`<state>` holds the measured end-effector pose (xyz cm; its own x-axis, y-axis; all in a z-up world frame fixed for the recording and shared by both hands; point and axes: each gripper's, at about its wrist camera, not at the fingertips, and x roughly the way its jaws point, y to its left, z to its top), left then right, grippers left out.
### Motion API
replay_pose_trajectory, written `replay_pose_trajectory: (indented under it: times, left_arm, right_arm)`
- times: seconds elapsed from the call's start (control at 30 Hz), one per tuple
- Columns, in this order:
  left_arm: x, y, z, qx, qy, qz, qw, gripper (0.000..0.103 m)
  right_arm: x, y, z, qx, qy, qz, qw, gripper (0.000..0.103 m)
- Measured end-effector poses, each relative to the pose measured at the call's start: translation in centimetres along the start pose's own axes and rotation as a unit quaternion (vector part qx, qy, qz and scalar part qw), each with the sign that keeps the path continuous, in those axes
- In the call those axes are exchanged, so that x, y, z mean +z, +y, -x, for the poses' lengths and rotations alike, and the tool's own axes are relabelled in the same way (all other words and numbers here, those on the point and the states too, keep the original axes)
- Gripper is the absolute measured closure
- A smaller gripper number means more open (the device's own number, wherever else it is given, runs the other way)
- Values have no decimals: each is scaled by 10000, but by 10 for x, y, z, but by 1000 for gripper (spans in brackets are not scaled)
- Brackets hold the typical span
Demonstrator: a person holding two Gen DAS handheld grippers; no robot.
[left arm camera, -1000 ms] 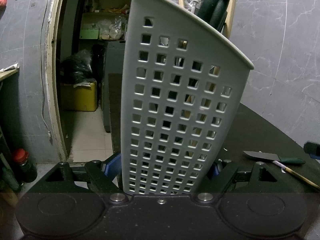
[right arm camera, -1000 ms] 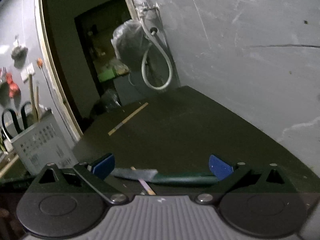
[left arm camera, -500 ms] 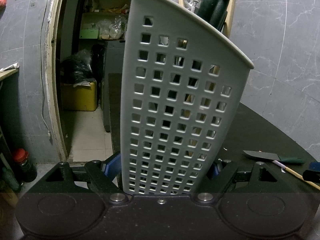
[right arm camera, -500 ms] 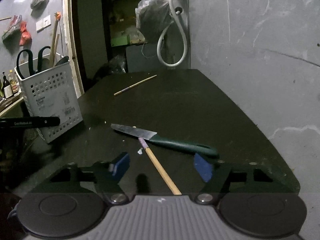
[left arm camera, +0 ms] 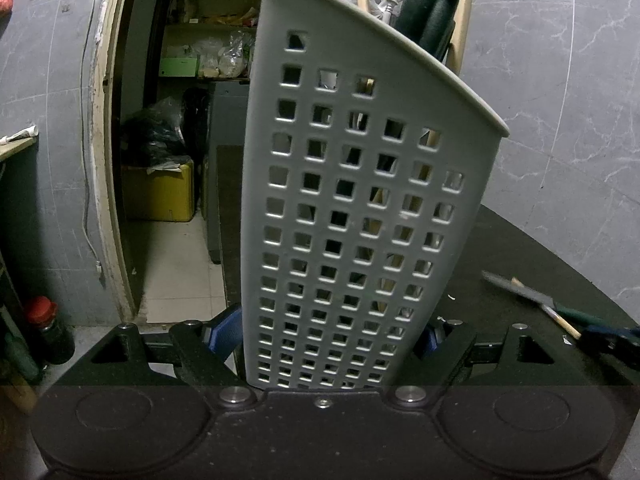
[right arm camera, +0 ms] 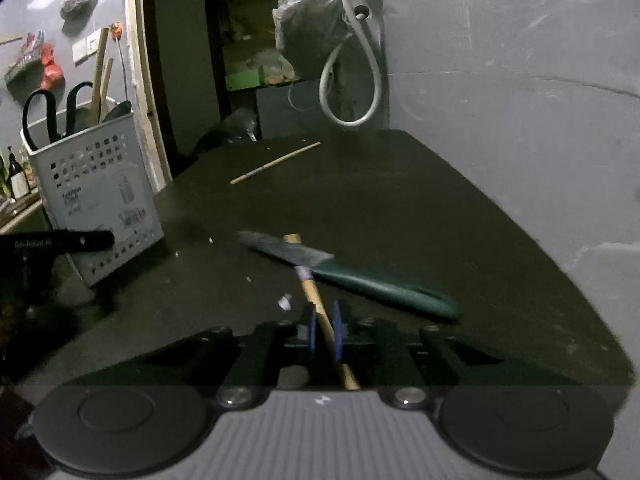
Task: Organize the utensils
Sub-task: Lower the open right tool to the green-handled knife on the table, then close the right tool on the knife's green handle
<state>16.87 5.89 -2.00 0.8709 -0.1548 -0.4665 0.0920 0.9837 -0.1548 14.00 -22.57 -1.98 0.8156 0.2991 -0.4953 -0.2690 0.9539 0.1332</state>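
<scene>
Closing on a wooden chopstick [right arm camera: 320, 316], the right gripper [right arm camera: 323, 332] has its two blue pads on either side of the stick, which runs up between them from the gripper body toward the middle of the dark table [right arm camera: 400, 200]. The pads look to be touching the wood, though blur makes the contact hard to judge. The chopstick's far end passes under the blade of a green-handled knife [right arm camera: 372, 282] — the knife lies across it at an angle, blade pointing left, handle out to the right just ahead of the jaws. A small white scrap [right arm camera: 285, 302] sits on the table just left of the stick.

A second chopstick [right arm camera: 276, 162] lies alone near the far edge of the table, well apart from the first. At the left stands the white perforated utensil basket [right arm camera: 100, 196], upright, with black-handled scissors [right arm camera: 48, 110] and wooden handles sticking out of its top.

The left gripper [left arm camera: 332, 336] clamps that basket low down, one blue pad on each side wall, so the holed face fills the left wrist view. Beyond the basket's right side the knife and chopstick show on the table, with the right gripper's dark tip at the frame edge.
</scene>
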Motion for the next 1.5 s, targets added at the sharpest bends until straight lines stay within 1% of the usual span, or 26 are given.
replay_pose_trajectory:
  times: [0.13, 0.23, 0.27, 0.3, 0.37, 0.4, 0.43, 0.5, 0.6, 0.63, 0.7, 0.8, 1.03, 1.17, 1.2, 1.23, 1.27, 1.4, 1.5]
  left_arm:
    - [0, 0, 0, -6, 8, -1, 10000, 19]
    - [0, 0, 0, -12, 14, -1, 10000, 19]
    - [1, 1, -1, 4, 11, 3, 10000, 19]
    - [0, 1, -1, -20, 37, 24, 10000, 19]
    - [0, 0, -1, -11, 37, 15, 10000, 19]
    - [1, 0, -2, 9, 30, 0, 10000, 19]
    - [1, 0, -3, 14, 38, -7, 10000, 19]
    - [1, 0, -3, -8, 56, 9, 10000, 19]
    - [2, 0, -4, 6, 35, 3, 10000, 19]
    - [1, 1, -4, -12, 39, 29, 10000, 19]
    - [1, 1, -4, -13, 41, 32, 10000, 19]
    - [1, 1, -4, 3, 38, 11, 10000, 19]
    - [2, -2, -5, 35, 44, -15, 10000, 19]
    - [2, -2, -4, 20, 49, 1, 10000, 19]
    - [2, -2, -4, 23, 49, -3, 10000, 19]
    - [2, -2, -4, 23, 45, 0, 10000, 19]
    - [2, -2, -5, 21, 46, 4, 10000, 19]
    - [2, -2, -4, 26, 41, -11, 10000, 20]
    - [2, -1, -4, 12, 42, 7, 10000, 20]
  right_arm:
    - [15, 8, -27, 171, 14, -109, 9998, 96]
    - [29, 16, -47, 248, 130, 36, 9996, 95]
    - [35, 19, -53, 304, 243, 75, 9992, 95]
    - [41, 20, -55, 361, 212, 96, 9991, 95]
    - [47, 22, -59, 224, 295, 174, 9992, 86]
    - [49, 20, -56, 187, 245, 162, 9994, 80]
    - [49, 17, -52, 201, 165, 142, 9996, 72]
    - [49, 9, -41, 78, -4, 118, 9999, 66]
    - [44, -4, -27, -305, -102, 110, 9994, 51]
    - [42, -9, -24, -389, -102, 79, 9992, 50]
    - [35, -19, -16, -517, -100, -22, 9986, 50]
    - [26, -28, -13, -565, -4, -76, 9984, 50]
    - [16, -31, -18, -426, 118, 48, 9990, 50]
    - [13, -30, -18, -403, 35, 90, 9991, 51]
    - [13, -29, -18, -436, 25, 107, 9990, 57]
    - [12, -28, -18, -497, 13, 140, 9987, 69]
    - [11, -28, -17, -563, -11, 184, 9982, 74]
    - [8, -28, -15, -583, -70, 135, 9982, 80]
    - [7, -31, -13, -556, -71, 9, 9984, 82]
